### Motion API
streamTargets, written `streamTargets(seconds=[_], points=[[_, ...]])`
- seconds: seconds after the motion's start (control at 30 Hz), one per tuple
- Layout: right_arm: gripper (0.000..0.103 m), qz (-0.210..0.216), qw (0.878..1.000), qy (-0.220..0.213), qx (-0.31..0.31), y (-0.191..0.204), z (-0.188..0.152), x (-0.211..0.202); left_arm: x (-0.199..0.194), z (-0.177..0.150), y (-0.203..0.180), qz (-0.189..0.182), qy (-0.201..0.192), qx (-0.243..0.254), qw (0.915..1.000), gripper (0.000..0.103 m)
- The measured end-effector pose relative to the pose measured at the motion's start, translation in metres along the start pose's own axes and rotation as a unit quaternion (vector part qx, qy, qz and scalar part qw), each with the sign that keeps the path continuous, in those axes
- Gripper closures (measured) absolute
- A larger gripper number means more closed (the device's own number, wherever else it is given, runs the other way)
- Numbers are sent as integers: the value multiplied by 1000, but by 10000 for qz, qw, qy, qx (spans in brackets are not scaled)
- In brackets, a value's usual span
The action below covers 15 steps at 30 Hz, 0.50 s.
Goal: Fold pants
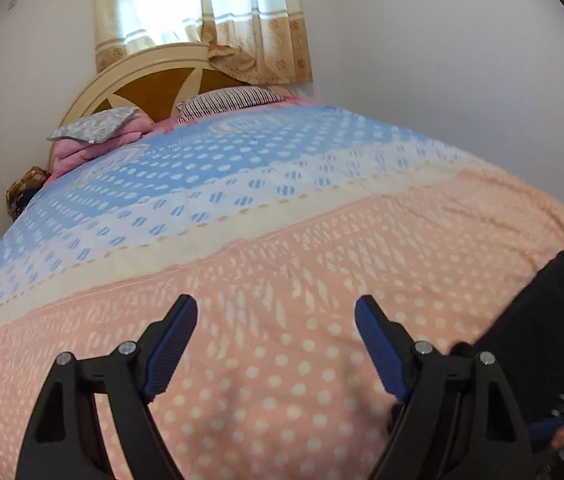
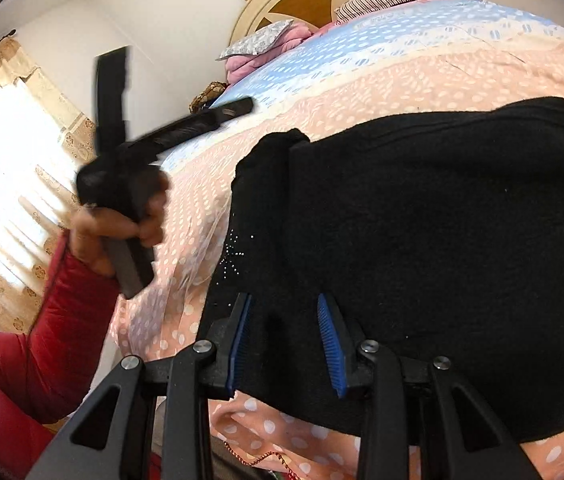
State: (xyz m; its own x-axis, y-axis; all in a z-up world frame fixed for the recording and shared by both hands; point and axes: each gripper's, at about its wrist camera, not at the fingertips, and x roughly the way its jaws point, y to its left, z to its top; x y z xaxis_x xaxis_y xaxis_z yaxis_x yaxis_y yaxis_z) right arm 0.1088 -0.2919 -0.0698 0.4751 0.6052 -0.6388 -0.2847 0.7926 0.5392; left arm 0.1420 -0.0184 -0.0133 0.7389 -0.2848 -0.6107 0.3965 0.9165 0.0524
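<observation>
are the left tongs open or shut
Open: the left tongs stand wide apart over the bedspread with nothing between them.

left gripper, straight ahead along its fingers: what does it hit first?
Probably only the bedspread. The left gripper stands open with nothing between its fingers, angled down at bare peach dotted cloth. The black pants lie off to its right, out of line. Depth unclear.

A bed (image 1: 241,208) covered with a dotted blue and peach sheet is set against white walls (image 1: 442,40); daylight is let in through patterned curtains (image 1: 201,16) behind its rounded headboard (image 1: 149,80)
</observation>
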Motion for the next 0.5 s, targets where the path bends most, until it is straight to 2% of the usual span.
streamTargets(seconds=[0.13,0.2,0.27,0.3,0.33,0.37,0.43,0.47,0.5], points=[[68,107,9999,40,98,-5,1,0,-25,-27,-12,-663,224,222,9973,19],[68,152,9998,30,149,-10,0,-3,-20,-46,-30,-710,448,528,9951,19],[68,138,9998,10,157,-10,-1,-3,3,-58,-43,-428,750,748,9935,18],[68,104,9998,-1,140,-9,-2,-2,15,-62,-45,-373,839,756,9929,13],[68,73,9999,-5,126,-8,-2,-2,25,-61,-44,-386,819,699,9934,1],[68,1,9999,7,114,-7,-3,-1,32,-57,-41,-280,777,644,9945,0],[68,-70,9999,0,113,-6,-1,1,43,-42,-35,-93,701,692,9951,0],[68,-94,9999,-2,117,-7,0,0,47,-33,-30,140,671,729,9950,1],[68,-115,9999,-16,113,-6,0,-1,49,-27,-24,621,627,776,9931,12]])
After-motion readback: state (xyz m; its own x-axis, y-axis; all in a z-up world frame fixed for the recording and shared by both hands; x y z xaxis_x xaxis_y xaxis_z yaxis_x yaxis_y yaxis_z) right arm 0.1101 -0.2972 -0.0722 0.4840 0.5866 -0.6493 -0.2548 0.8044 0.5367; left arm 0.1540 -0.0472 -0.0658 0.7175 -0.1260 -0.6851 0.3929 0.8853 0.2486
